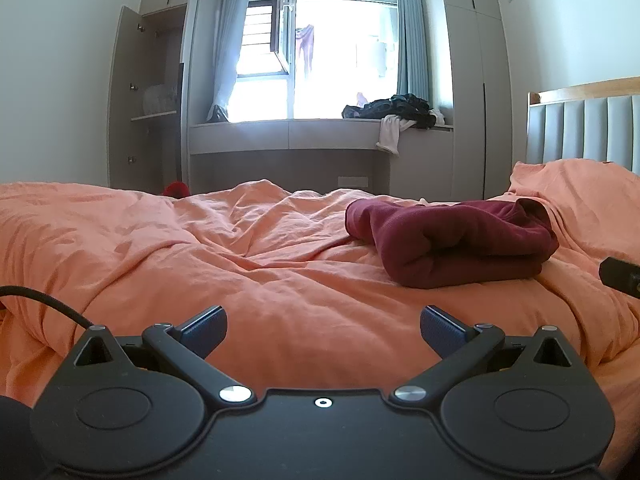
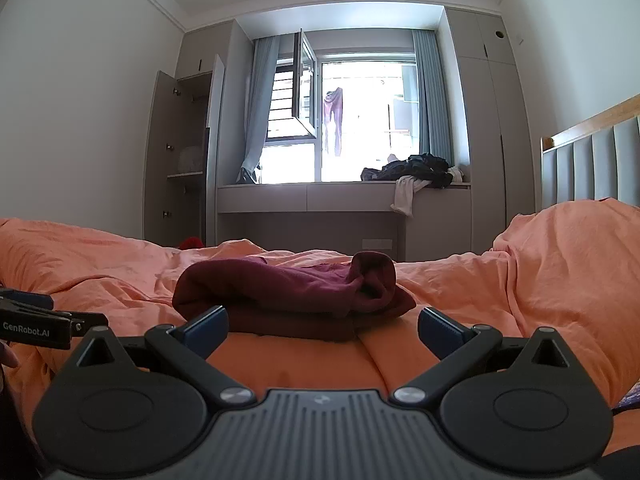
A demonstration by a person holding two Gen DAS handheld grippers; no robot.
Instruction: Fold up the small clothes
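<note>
A dark red garment (image 1: pixel 448 240) lies folded into a thick bundle on the orange duvet (image 1: pixel 240 264). In the left wrist view it sits ahead and to the right of my left gripper (image 1: pixel 323 328), which is open and empty just above the bedding. In the right wrist view the garment (image 2: pixel 292 292) lies directly in front of my right gripper (image 2: pixel 322 328), which is open and empty, its blue fingertips (image 2: pixel 206 328) close to the bundle's near edge. The left gripper shows at the left edge of that view (image 2: pixel 36 320).
An orange pillow (image 2: pixel 568 256) rises at the right by the grey headboard (image 1: pixel 584 128). A window seat (image 1: pixel 320 132) at the back holds a pile of dark and white clothes (image 1: pixel 400 112). An open wardrobe (image 1: pixel 152 96) stands at the left. Something red (image 1: pixel 176 189) lies beyond the bed.
</note>
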